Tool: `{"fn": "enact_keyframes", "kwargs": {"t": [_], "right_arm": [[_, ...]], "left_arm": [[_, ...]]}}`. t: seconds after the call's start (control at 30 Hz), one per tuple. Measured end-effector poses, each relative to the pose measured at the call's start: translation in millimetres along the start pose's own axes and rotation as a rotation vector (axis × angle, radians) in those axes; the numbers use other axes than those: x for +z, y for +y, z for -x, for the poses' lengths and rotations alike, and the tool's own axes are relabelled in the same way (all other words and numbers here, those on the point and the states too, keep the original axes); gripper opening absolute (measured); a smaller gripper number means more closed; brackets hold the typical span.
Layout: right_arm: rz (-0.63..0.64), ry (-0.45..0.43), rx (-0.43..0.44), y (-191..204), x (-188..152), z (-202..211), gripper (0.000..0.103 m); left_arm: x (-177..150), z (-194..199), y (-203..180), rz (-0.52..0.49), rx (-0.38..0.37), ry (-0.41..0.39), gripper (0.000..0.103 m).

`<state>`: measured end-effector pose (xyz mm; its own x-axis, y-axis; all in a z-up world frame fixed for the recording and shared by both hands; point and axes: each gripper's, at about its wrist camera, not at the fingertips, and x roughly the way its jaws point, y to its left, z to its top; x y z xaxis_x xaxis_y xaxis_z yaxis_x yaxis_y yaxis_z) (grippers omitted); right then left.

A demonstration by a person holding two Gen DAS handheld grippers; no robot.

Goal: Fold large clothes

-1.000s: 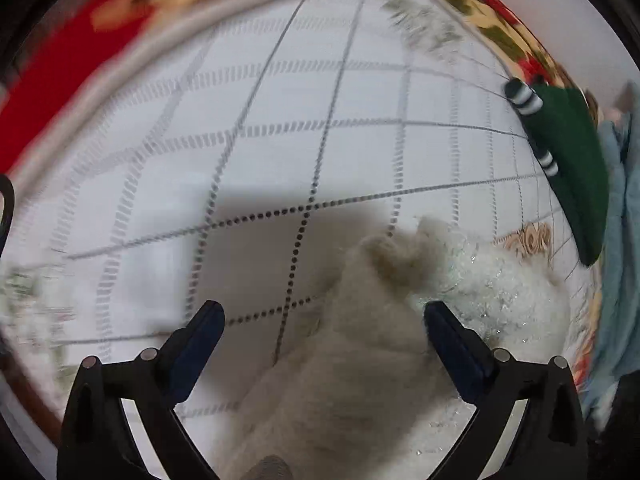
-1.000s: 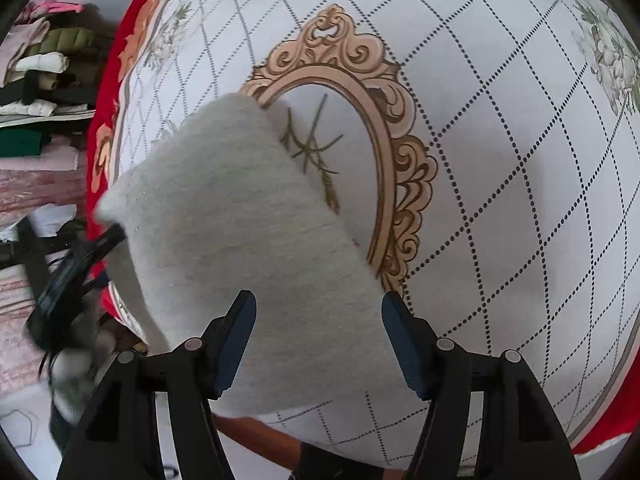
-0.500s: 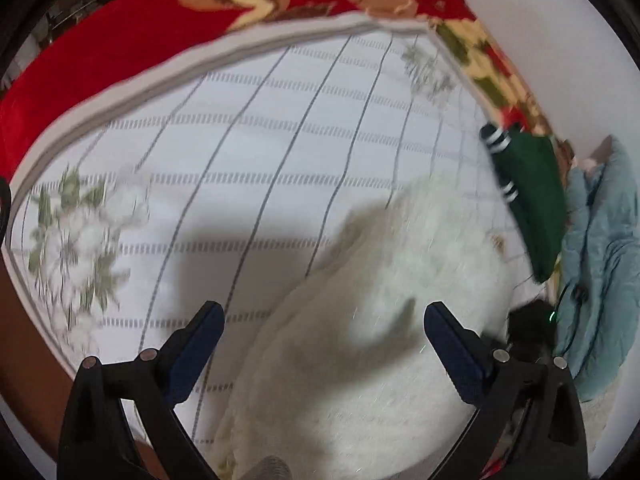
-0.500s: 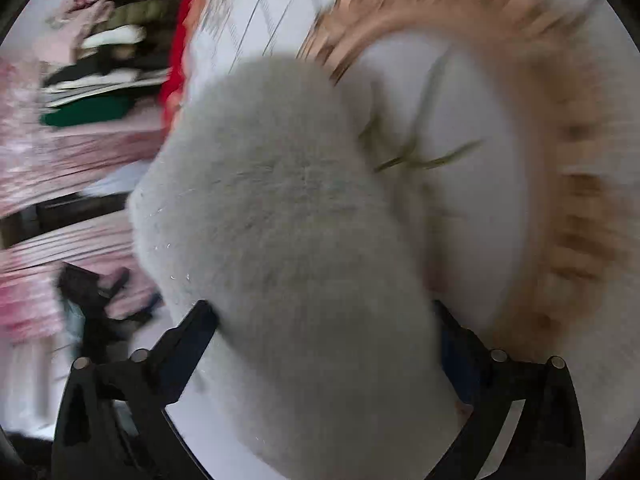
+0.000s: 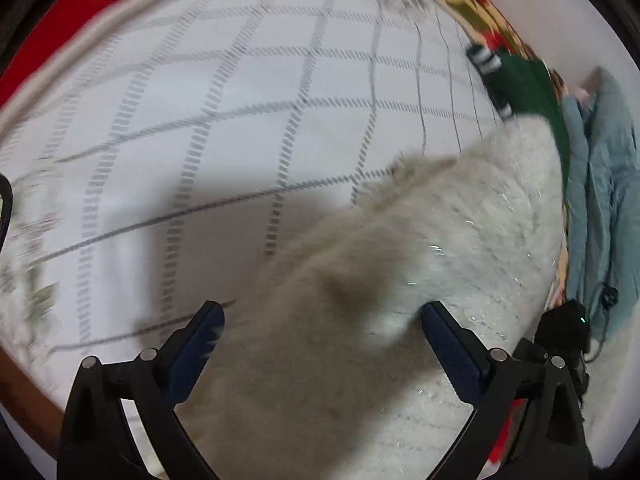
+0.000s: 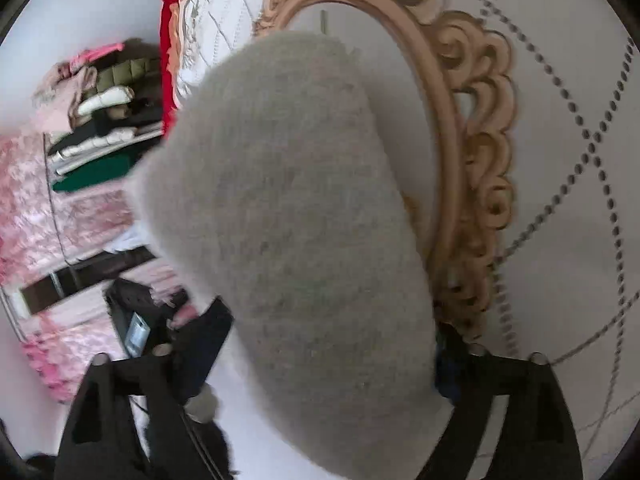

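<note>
A fluffy off-white garment (image 5: 460,240) lies bunched on the white quilted bedspread (image 5: 240,100). My left gripper (image 5: 322,312) hovers over its near end, open, with the cloth under and between the wide fingers but not pinched. In the right wrist view the same garment (image 6: 288,200) bulges up as a grey-white mound that fills the gap of my right gripper (image 6: 332,320). Its jaws stand wide and are closing; the pads do not visibly press the cloth. The right finger is partly hidden behind the mound.
A green garment with striped cuffs (image 5: 528,84) and a light blue garment (image 5: 600,184) lie at the bed's right side. The bedspread (image 6: 560,240) carries a gold ornate oval (image 6: 472,160). Stacked folded clothes (image 6: 100,120) sit on shelves beyond the bed's red border (image 6: 168,40).
The right gripper's jaws have widened and it has dropped closer to the garment, tilting more level. The left view has shifted, and the garment now spreads farther across the bed.
</note>
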<state>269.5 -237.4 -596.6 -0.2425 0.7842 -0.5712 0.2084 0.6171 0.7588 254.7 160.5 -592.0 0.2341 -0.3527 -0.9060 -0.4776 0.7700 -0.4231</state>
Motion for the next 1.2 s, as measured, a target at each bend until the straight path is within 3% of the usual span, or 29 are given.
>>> {"fn": "enact_keyframes", "kwargs": {"t": [0.03, 0.1, 0.13, 0.17, 0.23, 0.33, 0.57, 0.77, 1.03, 1.2], "right_arm": [[0.0, 0.014, 0.032, -3, 3, -7, 0.097], [0.029, 0.009, 0.06, 3, 8, -17, 0.096], [0.059, -0.003, 0.054, 11, 9, -22, 0.088], [0.063, -0.01, 0.053, 14, 8, -23, 0.076], [0.049, -0.037, 0.094, 22, 8, -23, 0.06], [0.017, -0.067, 0.145, 40, 9, -20, 0.052], [0.017, -0.077, 0.188, 91, 17, -11, 0.049], [0.082, -0.114, 0.204, 152, 41, 11, 0.048], [0.128, -0.212, 0.261, 202, 117, 82, 0.048], [0.142, -0.294, 0.297, 209, 197, 152, 0.048]], "left_arm": [[1, 0, 0, -0.005, -0.005, -0.006, 0.101], [3, 6, -7, -0.054, -0.017, -0.048, 0.078], [4, 11, -11, -0.086, -0.006, -0.07, 0.05], [5, 15, -15, -0.111, 0.03, -0.083, 0.033], [10, 30, -13, -0.122, 0.049, -0.119, 0.018], [19, 49, -6, -0.08, 0.013, -0.133, 0.017], [37, 85, -10, -0.125, 0.015, -0.143, 0.017], [81, 107, -43, -0.19, 0.014, -0.174, 0.017], [156, 124, -133, -0.248, -0.037, -0.25, 0.017], [222, 106, -217, -0.312, -0.074, -0.284, 0.017]]}}
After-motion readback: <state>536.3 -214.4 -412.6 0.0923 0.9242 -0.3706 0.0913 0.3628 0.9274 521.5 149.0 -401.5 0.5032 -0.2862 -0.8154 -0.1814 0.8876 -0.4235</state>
